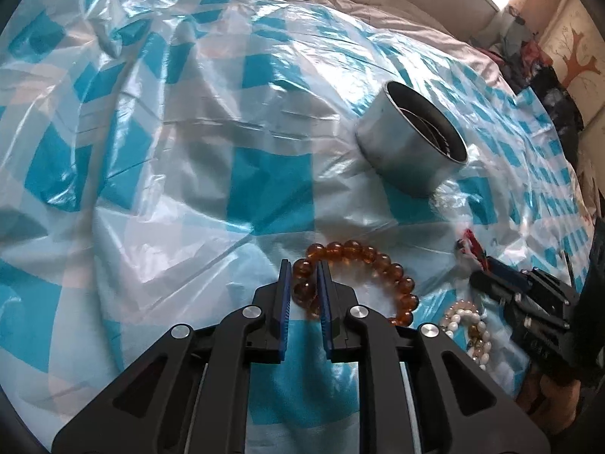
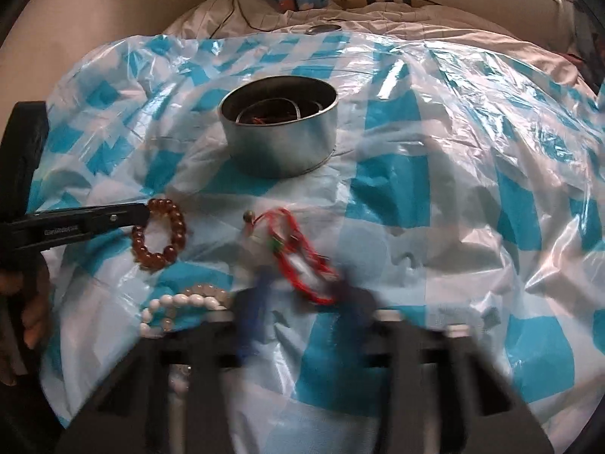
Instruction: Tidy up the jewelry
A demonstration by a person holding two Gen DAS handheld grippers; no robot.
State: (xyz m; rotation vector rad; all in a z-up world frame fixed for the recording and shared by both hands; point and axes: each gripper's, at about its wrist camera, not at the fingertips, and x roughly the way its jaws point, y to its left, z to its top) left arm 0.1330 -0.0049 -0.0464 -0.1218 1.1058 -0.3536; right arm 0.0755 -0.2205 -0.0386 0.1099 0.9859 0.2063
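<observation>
Blue-and-white checked plastic sheeting (image 1: 170, 151) covers a bed, crinkled and glossy, with pale bedding showing beyond its far edge.

Nearest the left wrist camera, the left gripper (image 1: 304, 283) points steeply down with its blue-padded jaws nearly together, pinching the beads at the near-left side of the amber bead bracelet (image 1: 382, 265). From the right wrist view the same bracelet (image 2: 160, 234) lies flat on the sheet, the left gripper's black fingers meeting its upper left rim.

Just to the right of it sits a white bead bracelet (image 1: 467, 321), touching a second strand of clearer, yellowish beads.

The right gripper (image 2: 302, 295) is heavily blurred in its own view; its jaws look narrow and stand around the near end of the red cord bracelet (image 2: 298, 257), but whether they actually press on the cord cannot be told. A small dark bead sits at the cord's far end.

Farther off, well beyond the bracelets, stands a round metal tin (image 2: 280, 125), upright and open, with dark bands and some red cord lying inside it.

At the back, a cable trails over the bedding toward the wall.
</observation>
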